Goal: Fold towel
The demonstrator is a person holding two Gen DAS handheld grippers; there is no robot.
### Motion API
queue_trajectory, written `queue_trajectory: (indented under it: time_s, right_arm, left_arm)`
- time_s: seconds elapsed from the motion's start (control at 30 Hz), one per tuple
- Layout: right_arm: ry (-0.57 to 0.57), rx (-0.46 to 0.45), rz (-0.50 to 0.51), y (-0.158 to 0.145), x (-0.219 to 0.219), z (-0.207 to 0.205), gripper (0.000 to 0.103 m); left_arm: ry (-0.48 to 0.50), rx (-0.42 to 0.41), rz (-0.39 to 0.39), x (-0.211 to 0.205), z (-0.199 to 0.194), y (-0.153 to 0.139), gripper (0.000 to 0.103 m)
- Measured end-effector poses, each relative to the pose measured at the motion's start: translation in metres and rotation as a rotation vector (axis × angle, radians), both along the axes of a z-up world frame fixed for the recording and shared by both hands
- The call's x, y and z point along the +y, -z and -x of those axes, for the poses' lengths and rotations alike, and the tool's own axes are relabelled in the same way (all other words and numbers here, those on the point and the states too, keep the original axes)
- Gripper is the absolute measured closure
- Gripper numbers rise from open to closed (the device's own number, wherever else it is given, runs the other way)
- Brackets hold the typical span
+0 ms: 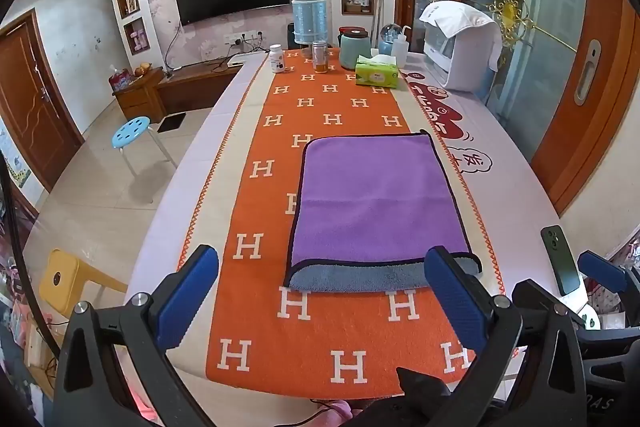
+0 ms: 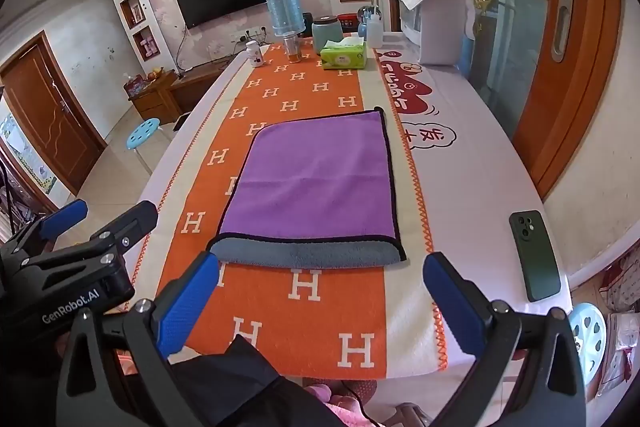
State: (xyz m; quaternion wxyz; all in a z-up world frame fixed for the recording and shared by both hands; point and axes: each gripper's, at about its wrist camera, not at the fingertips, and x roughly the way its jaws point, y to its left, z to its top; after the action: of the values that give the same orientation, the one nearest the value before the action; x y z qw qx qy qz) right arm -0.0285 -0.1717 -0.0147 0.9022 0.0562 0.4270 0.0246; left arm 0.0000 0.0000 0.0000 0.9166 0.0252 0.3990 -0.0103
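A purple towel (image 1: pixel 376 203) with a dark hem lies flat on the orange runner, folded over, with its grey underside showing as a strip along the near edge (image 1: pixel 360 277). It also shows in the right wrist view (image 2: pixel 316 183). My left gripper (image 1: pixel 320 303) is open and empty, hovering just short of the towel's near edge. My right gripper (image 2: pixel 320 303) is open and empty too, close to the near edge. The left gripper's body (image 2: pixel 80 259) shows at the left of the right wrist view.
A dark green phone (image 2: pixel 536 255) lies on the white cloth to the right of the towel. At the table's far end stand a tissue box (image 1: pixel 378 73), jars, bottles and a white appliance (image 1: pixel 460 51). Stools (image 1: pixel 132 133) stand on the floor at the left.
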Motion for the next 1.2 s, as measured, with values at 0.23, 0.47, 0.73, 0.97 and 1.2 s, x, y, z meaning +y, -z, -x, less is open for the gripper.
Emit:
queue_trajectory:
  time_s: [0.23,0.47,0.73,0.97,1.2]
  right_arm:
    - [0.0,0.001,0.001,0.0001,0.0009,-0.0007,0.001]
    - [0.001,0.002,0.001,0.0009,0.0014,-0.0015,0.001]
    - [0.001,0.003,0.003,0.0014,0.0013,-0.0027,0.001]
    - [0.0,0.005,0.003,0.0012,0.0004,-0.0035,0.001]
    - [-0.001,0.008,0.0,0.0018,-0.0029,-0.004,0.001]
  left_arm:
    - [-0.002,-0.003,0.003,-0.0004,-0.0006,0.0007,0.001]
    - [-0.004,-0.012,0.006,0.0035,0.0,-0.002,0.001]
    - [-0.004,-0.013,0.012,0.0009,0.0037,-0.0051,0.001]
    - [-0.005,-0.012,0.016,0.0008,0.0025,-0.0029,0.001]
    - [-0.01,-0.006,0.015,-0.0036,-0.0027,-0.0019,0.001]
